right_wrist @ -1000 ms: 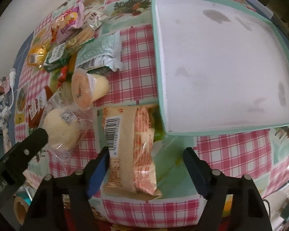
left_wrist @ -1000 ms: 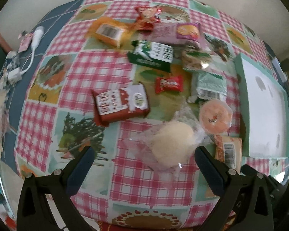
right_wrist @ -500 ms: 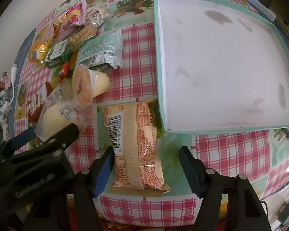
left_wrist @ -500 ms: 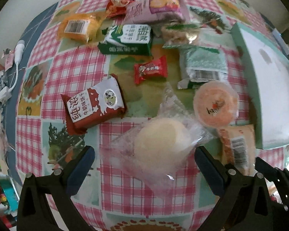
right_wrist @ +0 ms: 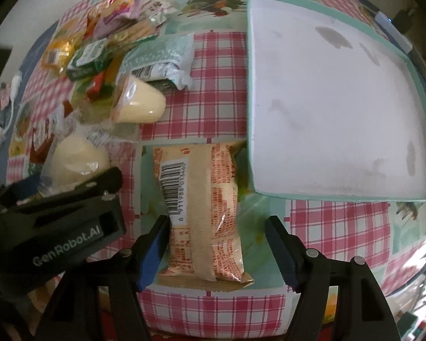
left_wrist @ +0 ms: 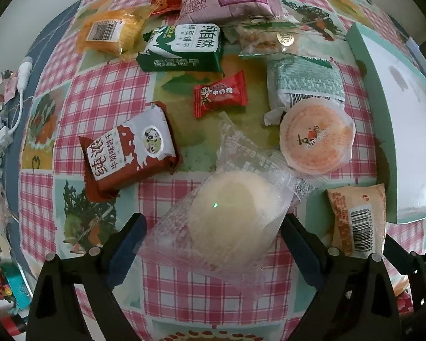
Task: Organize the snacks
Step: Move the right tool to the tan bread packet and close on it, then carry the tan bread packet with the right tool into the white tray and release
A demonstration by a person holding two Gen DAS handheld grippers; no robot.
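Observation:
A round pale bun in a clear wrapper (left_wrist: 230,213) lies on the checked tablecloth between the fingers of my left gripper (left_wrist: 213,224). Its jaws are closing, and the pads reach the wrapper's edges without squeezing the bun. An orange-beige barcoded packet (right_wrist: 201,204) lies lengthwise between the fingers of my right gripper (right_wrist: 217,224), which is open. That gripper's left pad is close beside the packet and the right pad stands apart from it. Both grippers point down. A white tray with a teal rim (right_wrist: 250,113) lies just right of the packet.
Further back lie a brown-white packet (left_wrist: 127,153), a red candy (left_wrist: 220,93), a green packet (left_wrist: 181,48), an orange-lidded jelly cup (left_wrist: 316,139), a pale green packet (left_wrist: 304,82) and several more. White cables (left_wrist: 20,85) hang at the table's left edge.
My left gripper has sunk toward the bun, which now sits between its fingers, and its jaws have narrowed a little. The right gripper has stayed over the barcoded packet.

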